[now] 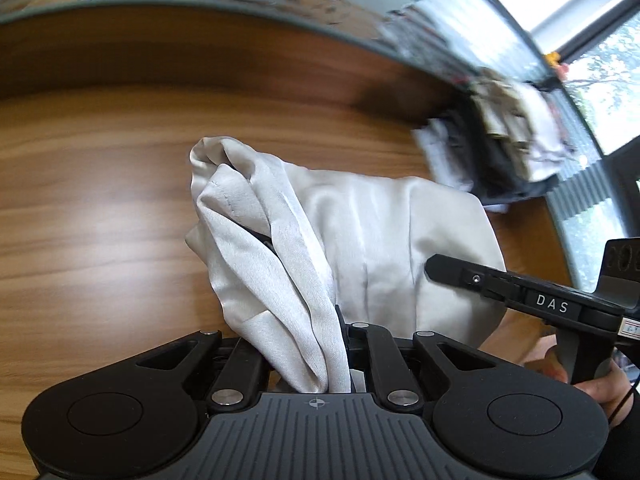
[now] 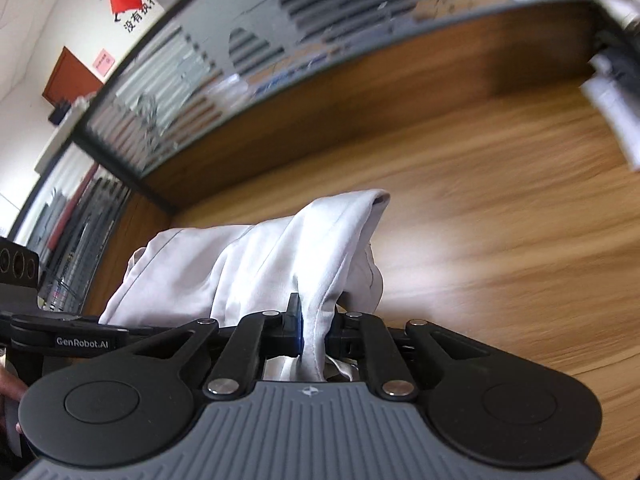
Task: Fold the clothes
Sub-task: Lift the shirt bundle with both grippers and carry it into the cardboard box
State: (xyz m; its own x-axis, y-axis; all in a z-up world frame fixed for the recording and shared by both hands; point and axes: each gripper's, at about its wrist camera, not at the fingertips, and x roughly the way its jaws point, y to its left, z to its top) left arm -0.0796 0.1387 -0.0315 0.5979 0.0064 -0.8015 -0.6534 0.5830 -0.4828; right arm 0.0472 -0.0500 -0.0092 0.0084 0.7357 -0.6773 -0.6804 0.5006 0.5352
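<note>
The cloth (image 1: 360, 232), pale grey and satiny, hangs bunched between the two grippers above the worktop (image 1: 100, 208), each pinching a gathered edge. It reads as mid-fold: the garment is lifted and carried, though whether it is being spread out or doubled over I cannot tell (the blur suggests motion). Whatever comes next calls for both grips to hold evenly so the slippery fabric does not slide free. The left gripper (image 1: 340, 344) has its fingers closed tight on a thick fold; the right gripper (image 2: 314, 332) is likewise clamped on a hem. A pile of clothes (image 1: 508, 148) sits at the far worktop corner.
</note>
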